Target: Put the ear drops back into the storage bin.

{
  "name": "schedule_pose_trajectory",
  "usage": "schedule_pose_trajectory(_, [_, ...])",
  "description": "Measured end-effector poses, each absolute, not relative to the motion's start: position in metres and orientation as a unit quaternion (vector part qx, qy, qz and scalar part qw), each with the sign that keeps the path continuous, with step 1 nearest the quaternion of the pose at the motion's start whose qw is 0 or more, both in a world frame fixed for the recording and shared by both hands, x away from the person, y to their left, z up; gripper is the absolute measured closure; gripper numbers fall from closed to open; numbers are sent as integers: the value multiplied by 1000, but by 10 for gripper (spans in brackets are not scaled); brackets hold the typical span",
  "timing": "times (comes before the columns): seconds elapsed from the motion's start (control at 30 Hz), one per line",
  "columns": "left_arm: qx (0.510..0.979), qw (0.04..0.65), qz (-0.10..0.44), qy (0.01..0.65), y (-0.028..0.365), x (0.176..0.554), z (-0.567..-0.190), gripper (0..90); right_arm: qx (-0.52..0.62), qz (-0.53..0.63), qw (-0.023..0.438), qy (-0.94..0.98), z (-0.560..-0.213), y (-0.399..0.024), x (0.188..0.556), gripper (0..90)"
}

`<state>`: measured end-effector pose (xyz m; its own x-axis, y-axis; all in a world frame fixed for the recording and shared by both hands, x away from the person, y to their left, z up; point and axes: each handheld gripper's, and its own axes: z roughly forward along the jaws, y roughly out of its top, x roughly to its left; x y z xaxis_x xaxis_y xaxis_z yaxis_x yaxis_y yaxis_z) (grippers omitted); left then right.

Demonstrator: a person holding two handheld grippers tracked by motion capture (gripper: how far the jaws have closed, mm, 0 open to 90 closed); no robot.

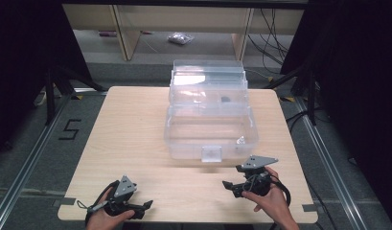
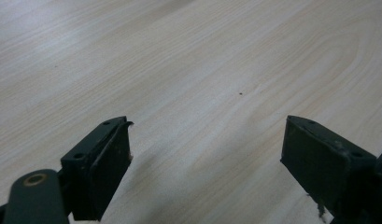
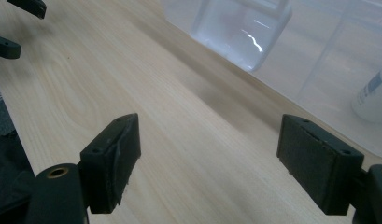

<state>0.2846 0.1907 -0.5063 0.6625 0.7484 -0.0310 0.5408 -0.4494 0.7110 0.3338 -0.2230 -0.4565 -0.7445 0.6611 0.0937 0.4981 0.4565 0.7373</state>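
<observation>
Left hand-held gripper wide open, empty, right hand-held gripper likewise

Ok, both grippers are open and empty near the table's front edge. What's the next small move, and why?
Probably ease the right gripper forward toward the clear box. It sits nearest the box's front latch, jaws open and empty, while the left gripper rests farther off over the table.

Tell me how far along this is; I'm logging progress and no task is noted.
Done: clear box stands open. In hand: nothing; left gripper and right gripper rest open, empty, on the table. Left: whatever handling follows; a small bottle sits inside.
</observation>
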Motion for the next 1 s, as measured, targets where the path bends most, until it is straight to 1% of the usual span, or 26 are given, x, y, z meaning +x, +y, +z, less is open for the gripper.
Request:
schedule_pose_trajectory(0.03, [839,358,145,384,191,284,-506,152,361,389,90,843,-456,-222,330,225])
schedule_pose_trajectory(0.07, [838,358,146,384,191,285,-506,152,349,391,100,846,-458,-223,331,224])
schedule_pose_trajectory(0.3, [848,348,144,373,192,285,-505,151,351,389,92,847,-463,-225,326,220])
schedule_pose_trajectory(0.47, [847,350,143,373,192,284,-505,151,349,394,107,844,-466,-227,321,214])
schedule_pose_trajectory(0.5, [847,350,143,373,192,284,-505,151,369,389,100,838,-465,-227,317,199])
schedule_pose_trajectory(0.53, [849,348,143,372,192,284,-505,151,354,390,109,843,-466,-229,319,188])
schedule_pose_trajectory(0.63, [848,349,143,373,192,285,-505,151,350,392,102,845,-469,-229,317,174])
schedule_pose_trajectory(0.67, [850,345,143,371,193,285,-505,151,354,387,108,845,-470,-229,315,164])
schedule_pose_trajectory(0.73, [848,346,141,375,192,284,-505,151,366,384,104,841,-471,-229,312,163])
schedule_pose_trajectory(0.83, [848,346,141,375,192,284,-505,151,351,389,106,845,-472,-231,311,163])
schedule_pose_trajectory(0.9, [857,334,142,367,194,285,-504,151,368,382,104,841,-472,-232,308,163])
schedule_pose_trajectory(1.0, [854,336,142,370,193,285,-505,151,361,377,113,845,-473,-235,306,163])
